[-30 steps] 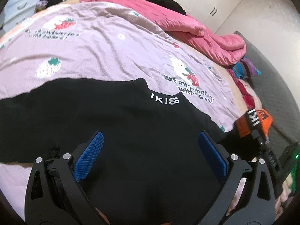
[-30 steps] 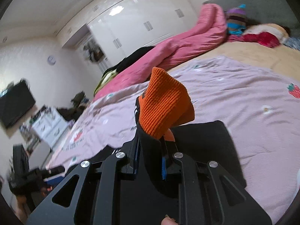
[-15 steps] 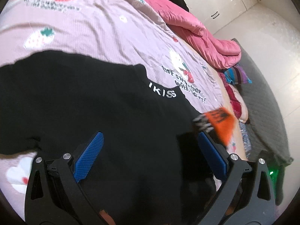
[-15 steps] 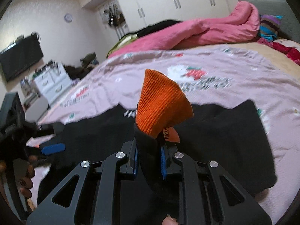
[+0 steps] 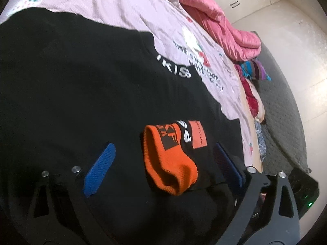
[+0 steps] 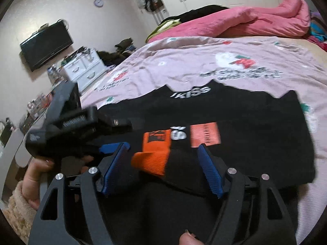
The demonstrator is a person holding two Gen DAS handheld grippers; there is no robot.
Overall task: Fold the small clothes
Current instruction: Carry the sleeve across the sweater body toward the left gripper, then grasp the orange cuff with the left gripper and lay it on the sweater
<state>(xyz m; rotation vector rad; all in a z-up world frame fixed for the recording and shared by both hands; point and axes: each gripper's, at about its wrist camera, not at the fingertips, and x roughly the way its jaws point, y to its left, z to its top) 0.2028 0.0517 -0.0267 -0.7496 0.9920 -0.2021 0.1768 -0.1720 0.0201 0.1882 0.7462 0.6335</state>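
1. Left wrist view: the left gripper [image 5: 163, 163] hangs over a black sweater [image 5: 81, 94] spread on a pink bedsheet [image 5: 114, 4]. Its jaws stand wide apart and have just been closing a little. The orange cuff [image 5: 167, 163] lies between them, and neither blue pad touches it.
2. Right wrist view: the right gripper [image 6: 161, 167] has just been opening. Its jaws are spread, with the orange cuff [image 6: 155, 157] lying free between the pads on the folded sleeve.
3. The sweater [image 6: 255, 134] lies near the cameras, its white-lettered collar on the far side — the sheet [image 6: 184, 61] stretches beyond it.
4. At left in the right wrist view a hand [image 6: 32, 175] holds the left gripper [image 6: 106, 149]; its image is blurred.
5. A pink duvet [image 6: 245, 22] is heaped at the far edge of the bed.
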